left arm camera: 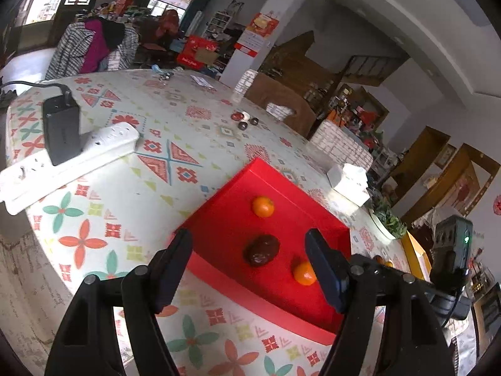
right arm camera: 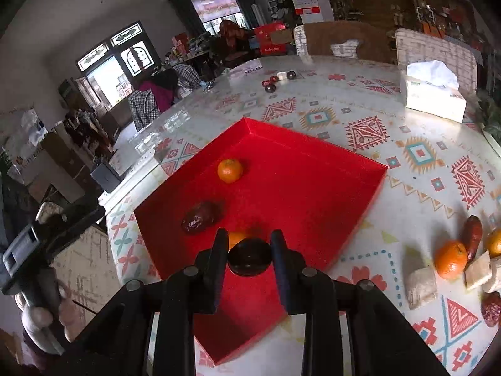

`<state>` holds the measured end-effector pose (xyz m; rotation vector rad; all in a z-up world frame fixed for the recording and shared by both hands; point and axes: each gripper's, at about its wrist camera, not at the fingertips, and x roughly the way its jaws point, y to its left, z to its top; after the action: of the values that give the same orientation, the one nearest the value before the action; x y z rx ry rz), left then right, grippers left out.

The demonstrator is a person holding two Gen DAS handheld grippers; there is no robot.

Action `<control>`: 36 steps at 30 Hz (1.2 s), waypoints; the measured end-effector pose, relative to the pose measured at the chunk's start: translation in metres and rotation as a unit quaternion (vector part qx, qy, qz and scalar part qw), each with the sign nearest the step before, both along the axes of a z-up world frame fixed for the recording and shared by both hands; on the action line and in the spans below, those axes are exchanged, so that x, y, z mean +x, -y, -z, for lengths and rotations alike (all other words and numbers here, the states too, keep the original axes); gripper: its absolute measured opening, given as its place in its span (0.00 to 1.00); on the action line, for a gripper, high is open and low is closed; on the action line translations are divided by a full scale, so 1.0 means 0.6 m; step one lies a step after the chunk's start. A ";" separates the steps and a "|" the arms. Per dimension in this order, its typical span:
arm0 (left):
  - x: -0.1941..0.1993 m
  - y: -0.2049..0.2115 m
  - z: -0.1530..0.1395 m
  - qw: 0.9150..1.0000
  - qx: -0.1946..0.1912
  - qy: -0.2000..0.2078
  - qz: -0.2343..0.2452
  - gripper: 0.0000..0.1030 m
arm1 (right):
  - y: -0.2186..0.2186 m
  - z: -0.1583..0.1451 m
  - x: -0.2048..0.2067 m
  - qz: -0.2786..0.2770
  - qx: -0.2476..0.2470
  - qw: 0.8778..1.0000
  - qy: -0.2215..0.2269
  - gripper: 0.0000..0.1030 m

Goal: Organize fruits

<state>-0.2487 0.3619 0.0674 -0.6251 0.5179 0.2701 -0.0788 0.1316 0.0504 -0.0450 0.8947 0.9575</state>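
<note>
Overhead, a patterned tablecloth (right arm camera: 360, 131) (glossy) fronts a cluttered room.

Ahead of the right black claw (right arm camera: 249, 260) lies a shallow bright-red cardboard tray (right arm camera: 369, 185) holding a glossy orange tangerine (right arm camera: 230, 170) and a wrinkled dark-maroon date (right arm camera: 198, 217). Between its fingers sits a dark, near-black round fruit (right arm camera: 249, 258). Underneath spreads a white tablecloth (right arm camera: 360, 131) patterned with red, teal and yellow geometric motifs.

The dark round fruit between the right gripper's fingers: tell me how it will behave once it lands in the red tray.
The dark round fruit looks smooth and glossy, so probably slippery. Being rounded, it may roll across the flat red tray until a wall or the nearby orange stops it.
</note>
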 end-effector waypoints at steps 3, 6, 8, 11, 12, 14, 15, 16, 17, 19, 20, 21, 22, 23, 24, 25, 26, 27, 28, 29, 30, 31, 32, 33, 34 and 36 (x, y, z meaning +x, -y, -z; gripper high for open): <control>0.008 0.009 0.003 1.000 0.001 -0.003 0.012 0.71 | 0.017 -0.015 0.006 0.018 0.007 1.000 0.017 0.52; 0.016 0.020 0.005 1.000 -0.001 -0.006 0.021 0.71 | 0.037 -0.028 0.014 0.031 0.014 0.999 0.020 0.52; 0.021 0.029 0.004 1.000 0.002 -0.009 0.028 0.71 | 0.056 -0.035 0.017 0.043 0.022 0.999 0.022 0.52; 0.026 0.043 0.000 0.999 0.008 -0.011 0.036 0.71 | 0.093 -0.046 0.020 0.062 0.029 0.997 0.028 0.52; 0.029 0.048 -0.002 0.999 0.010 -0.012 0.040 0.71 | 0.107 -0.050 0.020 0.069 0.030 0.997 0.033 0.52; 0.037 0.063 -0.009 0.998 0.014 -0.013 0.053 0.71 | 0.141 -0.058 0.019 0.086 0.029 0.995 0.045 0.52; 0.043 0.072 -0.012 0.998 0.016 -0.012 0.061 0.71 | 0.163 -0.060 0.019 0.096 0.030 0.994 0.050 0.52; 0.049 0.084 -0.016 0.997 0.020 -0.012 0.070 0.71 | 0.182 -0.061 0.019 0.106 0.030 0.993 0.052 0.52; 0.058 0.101 -0.020 0.996 0.026 -0.011 0.085 0.72 | 0.207 -0.061 0.021 0.119 0.028 0.991 0.054 0.52; 0.076 0.132 -0.025 0.993 0.032 -0.009 0.112 0.72 | 0.260 -0.058 0.027 0.151 0.024 0.987 0.053 0.52; 0.084 0.146 -0.026 0.992 0.035 -0.009 0.124 0.72 | 0.294 -0.054 0.031 0.173 0.019 0.983 0.052 0.52; 0.095 0.166 -0.027 0.989 0.039 -0.009 0.141 0.72 | 0.317 -0.050 0.034 0.187 0.015 0.981 0.051 0.52; 0.105 0.185 -0.028 0.987 0.043 -0.011 0.157 0.72 | 0.338 -0.045 0.039 0.203 0.009 0.978 0.049 0.52; 0.117 0.207 -0.027 0.983 0.047 -0.013 0.175 0.72 | 0.362 -0.038 0.044 0.221 0.003 0.974 0.044 0.52; 0.130 0.232 -0.026 0.979 0.052 -0.016 0.194 0.72 | 0.384 -0.030 0.050 0.236 -0.001 0.971 0.036 0.52; 0.139 0.251 -0.025 0.976 0.057 -0.018 0.208 0.72 | 0.401 -0.022 0.054 0.246 -0.005 0.969 0.029 0.52; 0.150 0.273 -0.022 0.972 0.064 -0.024 0.224 0.72 | 0.415 -0.014 0.059 0.255 -0.008 0.967 0.022 0.52; 0.163 0.295 -0.017 0.968 0.070 -0.031 0.239 0.72 | 0.426 -0.007 0.064 0.261 -0.012 0.965 0.017 0.52; 0.173 0.311 -0.013 0.965 0.075 -0.036 0.249 0.72 | 0.433 0.000 0.068 0.264 -0.017 0.964 0.013 0.52; 0.186 0.332 -0.006 0.961 0.084 -0.043 0.260 0.72 | 0.438 0.006 0.072 0.268 -0.021 0.963 0.011 0.52; 0.195 0.345 -0.001 0.959 0.090 -0.050 0.265 0.72 | 0.443 0.010 0.074 0.271 -0.024 0.962 0.012 0.52; 0.203 0.358 0.005 0.956 0.095 -0.057 0.270 0.72 | 0.445 0.014 0.078 0.271 -0.027 0.962 0.014 0.52; 0.213 0.370 0.012 0.954 0.100 -0.064 0.276 0.72 | 0.445 0.017 0.081 0.270 -0.031 0.962 0.015 0.52; 0.223 0.380 0.019 0.952 0.105 -0.071 0.279 0.72 | 0.445 0.021 0.082 0.271 -0.037 0.962 0.017 0.52; 0.233 0.386 0.024 0.950 0.109 -0.077 0.281 0.72 | 0.448 0.027 0.083 0.275 -0.043 0.960 0.022 0.52; 0.252 0.396 0.034 0.947 0.119 -0.085 0.285 0.72 | 0.452 0.036 0.088 0.280 -0.050 0.958 0.025 0.52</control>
<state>-0.0976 0.1245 0.0471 -0.1973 0.7953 -0.1636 -0.0262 -0.1398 0.0290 0.0956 0.8442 0.3803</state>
